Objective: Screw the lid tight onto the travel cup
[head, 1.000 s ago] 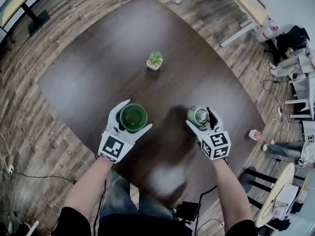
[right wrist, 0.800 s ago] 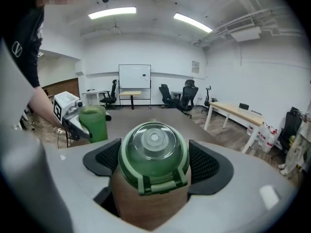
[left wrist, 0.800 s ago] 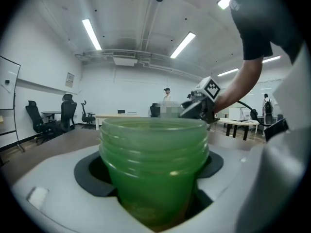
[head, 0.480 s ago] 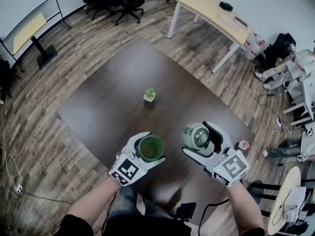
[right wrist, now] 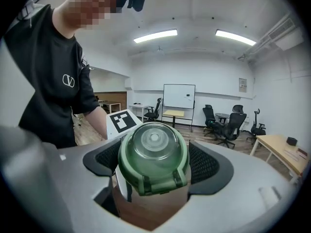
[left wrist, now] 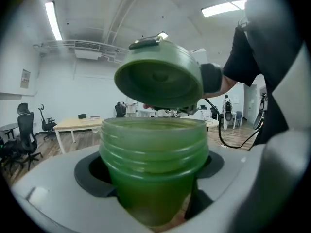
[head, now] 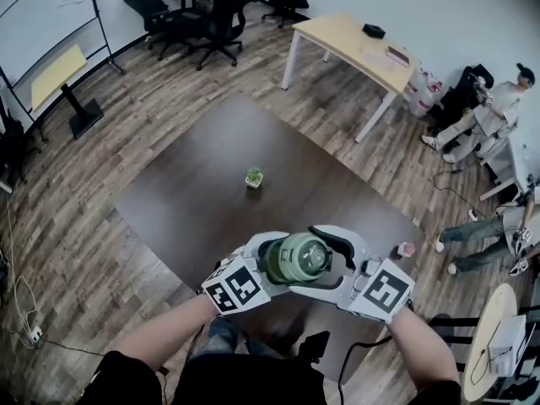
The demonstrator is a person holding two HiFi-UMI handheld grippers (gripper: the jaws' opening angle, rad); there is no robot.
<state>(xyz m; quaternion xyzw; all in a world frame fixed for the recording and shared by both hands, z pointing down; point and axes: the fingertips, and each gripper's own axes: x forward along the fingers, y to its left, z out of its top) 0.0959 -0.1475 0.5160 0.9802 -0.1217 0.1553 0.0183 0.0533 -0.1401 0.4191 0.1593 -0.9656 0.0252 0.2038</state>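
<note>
Aloft, left claw [head: 271, 260] clamps cup [left wrist: 153, 159]; right claw [head: 309, 260] holds lid [right wrist: 153, 157] tilted above.

Near edge of the dark desk [head: 211, 167]: left tool [head: 268, 266] gripping a green cup [head: 269, 256]; right tool [head: 321, 262] gripping its lid [head: 304, 257], which overlaps the cup's mouth. Desk centre: small potted plant [head: 253, 177]. Right edge: small pink object [head: 407, 249].

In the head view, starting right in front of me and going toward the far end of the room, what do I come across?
lid → small potted plant on the dark table → light wooden desk
</note>
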